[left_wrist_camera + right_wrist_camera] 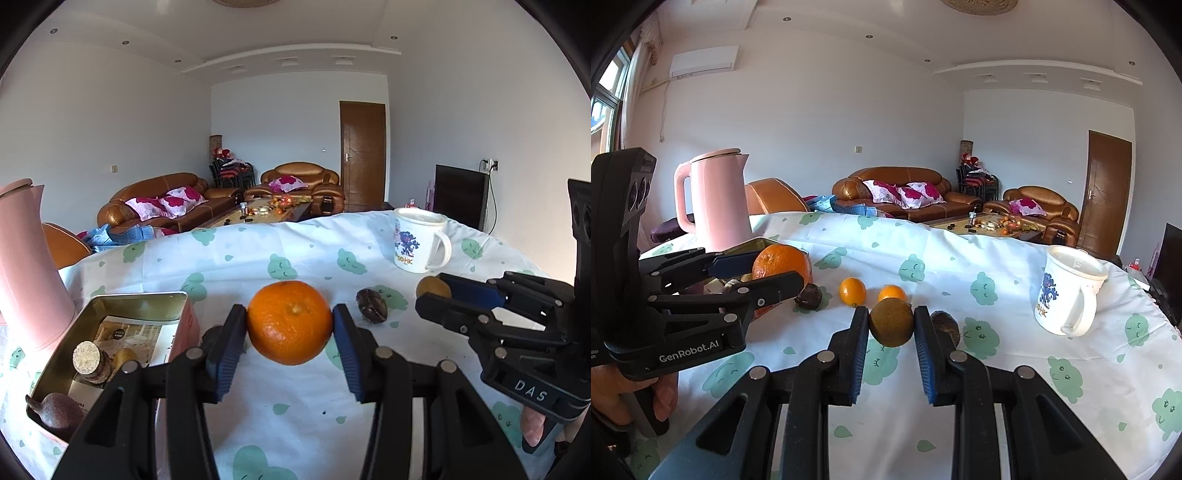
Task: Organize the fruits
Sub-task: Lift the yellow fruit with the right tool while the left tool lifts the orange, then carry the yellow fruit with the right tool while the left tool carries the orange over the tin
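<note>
Risk sits mostly in your left gripper: its jaws pinch the large orange only at its widest sides, clear of the cloth, and that waxy, dimpled peel on a near-sphere can roll or squirt out of flat ribbed pads if you tilt or jolt on the way to the tin. The tin lies just to the left of that orange, a shallow metal rectangle with thin raised walls and rounded corners, already crowded with a round-capped jar, a booklet and a dark, stemmed fruit; squeeze the orange into what space is left and it may perch on the contents or tip over the rim.

Your right gripper is closed on a smaller brownish-green fruit, dull and matte, held at its flanks; I cannot tell whether it is off the table. A wrinkled dark fruit sits just beside the right finger, so a sideways sweep could knock it rolling. Two small glossy oranges lie beyond on the tablecloth, which is soft and creased and may drag under a low finger. The white mug, off to the right, looks hard and smooth, well apart from both grips.
</note>
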A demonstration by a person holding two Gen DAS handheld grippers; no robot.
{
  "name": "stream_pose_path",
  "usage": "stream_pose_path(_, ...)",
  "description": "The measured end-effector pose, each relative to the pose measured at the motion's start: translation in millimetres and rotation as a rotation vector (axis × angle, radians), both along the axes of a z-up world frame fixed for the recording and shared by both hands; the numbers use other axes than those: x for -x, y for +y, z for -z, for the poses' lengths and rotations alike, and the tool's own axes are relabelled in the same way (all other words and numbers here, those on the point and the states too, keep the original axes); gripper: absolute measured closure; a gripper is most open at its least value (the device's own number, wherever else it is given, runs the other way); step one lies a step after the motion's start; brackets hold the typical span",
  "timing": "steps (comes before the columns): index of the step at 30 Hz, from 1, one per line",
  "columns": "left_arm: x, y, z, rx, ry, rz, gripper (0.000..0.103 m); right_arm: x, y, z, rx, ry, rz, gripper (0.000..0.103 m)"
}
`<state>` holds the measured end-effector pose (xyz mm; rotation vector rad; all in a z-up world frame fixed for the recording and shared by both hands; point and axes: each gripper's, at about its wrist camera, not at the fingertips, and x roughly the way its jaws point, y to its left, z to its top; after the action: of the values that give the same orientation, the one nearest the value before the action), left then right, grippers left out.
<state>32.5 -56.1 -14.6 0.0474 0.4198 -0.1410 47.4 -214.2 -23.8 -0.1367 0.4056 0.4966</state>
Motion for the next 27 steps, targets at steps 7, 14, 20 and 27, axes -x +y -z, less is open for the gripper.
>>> stream_pose_path(7, 6.5, 4.7, -3.0, -0.023, -0.018, -0.021, 0.053, -0.4, 5.5, -5.2, -0.004, -0.002, -0.013, 0.076)
stream_pose_path(14, 13.2, 11.2, -6.8, -0.047, -0.029, -0.039, 0.053, -1.9, 18.3, -11.9, 0.002, 0.0, -0.046, 0.076)
stream_pose_path(20, 13.7, 24.7, -6.5, -0.04, -0.006, -0.071, 0.053, -0.7, 30.4, -19.4, 0.009, -0.005, -0.075, 0.076)
stream_pose_path(27, 12.5, 46.8, -5.2, -0.027, 0.02, -0.119, 0.053, -3.1, 48.6, -25.6, 0.027, -0.009, -0.105, 0.076)
